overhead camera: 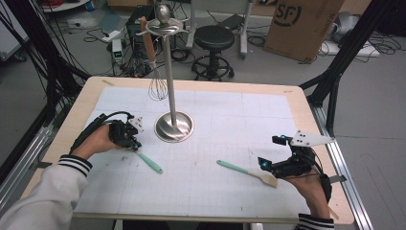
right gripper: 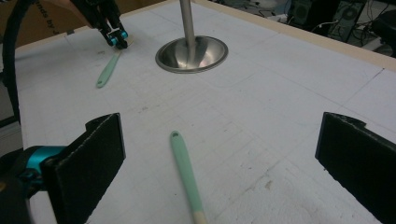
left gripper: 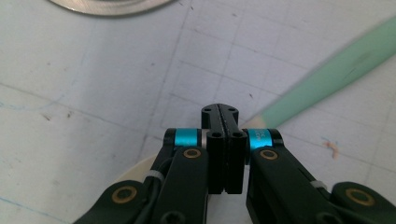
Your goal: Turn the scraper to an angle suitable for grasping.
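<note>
White gridded tabletop (overhead camera: 230, 139) carries a steel stand (overhead camera: 173, 125) in the middle and two utensils with mint-green handles – the left spatula (overhead camera: 149, 163) lies just beside the left tongs (overhead camera: 135, 143), which are closed with nothing visibly between them. The right spatula (right gripper: 187, 179) lies between the wide-open right tongs (right gripper: 219, 158), untouched. I judge both light and stiff with slightly slippery silicone handles – best taken at mid-handle.
</note>
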A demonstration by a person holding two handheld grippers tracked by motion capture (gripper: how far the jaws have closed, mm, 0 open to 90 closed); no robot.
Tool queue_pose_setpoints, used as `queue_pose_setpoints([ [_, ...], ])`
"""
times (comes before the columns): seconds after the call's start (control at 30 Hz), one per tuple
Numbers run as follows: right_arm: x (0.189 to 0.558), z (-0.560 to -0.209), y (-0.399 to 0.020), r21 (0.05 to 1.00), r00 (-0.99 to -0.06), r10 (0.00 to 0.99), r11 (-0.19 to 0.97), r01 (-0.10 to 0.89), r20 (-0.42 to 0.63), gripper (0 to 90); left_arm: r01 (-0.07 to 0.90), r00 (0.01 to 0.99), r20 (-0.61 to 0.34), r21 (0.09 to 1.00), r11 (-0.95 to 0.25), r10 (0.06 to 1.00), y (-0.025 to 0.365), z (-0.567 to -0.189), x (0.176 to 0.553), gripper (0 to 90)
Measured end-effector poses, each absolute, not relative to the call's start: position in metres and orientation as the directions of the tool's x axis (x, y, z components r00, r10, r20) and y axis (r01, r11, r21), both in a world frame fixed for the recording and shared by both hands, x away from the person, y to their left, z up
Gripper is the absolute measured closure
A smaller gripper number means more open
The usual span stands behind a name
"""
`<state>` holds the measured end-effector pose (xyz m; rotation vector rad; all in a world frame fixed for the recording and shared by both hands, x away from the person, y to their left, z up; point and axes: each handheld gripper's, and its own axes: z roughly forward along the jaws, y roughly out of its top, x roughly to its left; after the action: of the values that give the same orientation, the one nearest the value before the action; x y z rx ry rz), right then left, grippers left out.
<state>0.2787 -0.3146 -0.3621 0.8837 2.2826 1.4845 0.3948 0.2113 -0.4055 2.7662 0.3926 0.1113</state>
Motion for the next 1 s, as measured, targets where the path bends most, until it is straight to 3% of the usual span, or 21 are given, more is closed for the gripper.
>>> queue_pose_setpoints([
  [0.43, 0.278, -0.362, -0.31, 0.894, -0.78, 0.62, 0.294, 0.338, 0.091, 0.3, 0.237, 0.957, 0.075, 0.348, -0.907, 0.279, 0.219, -0.402, 0.39, 89.7],
  [1.0, 0.279, -0.364, -0.312, 0.893, -0.78, 0.619, 0.295, 0.34, 0.093, 0.3, 0.217, 0.967, 0.076, 0.241, -0.946, 0.241, 0.208, -0.407, 0.393, 89.7],
])
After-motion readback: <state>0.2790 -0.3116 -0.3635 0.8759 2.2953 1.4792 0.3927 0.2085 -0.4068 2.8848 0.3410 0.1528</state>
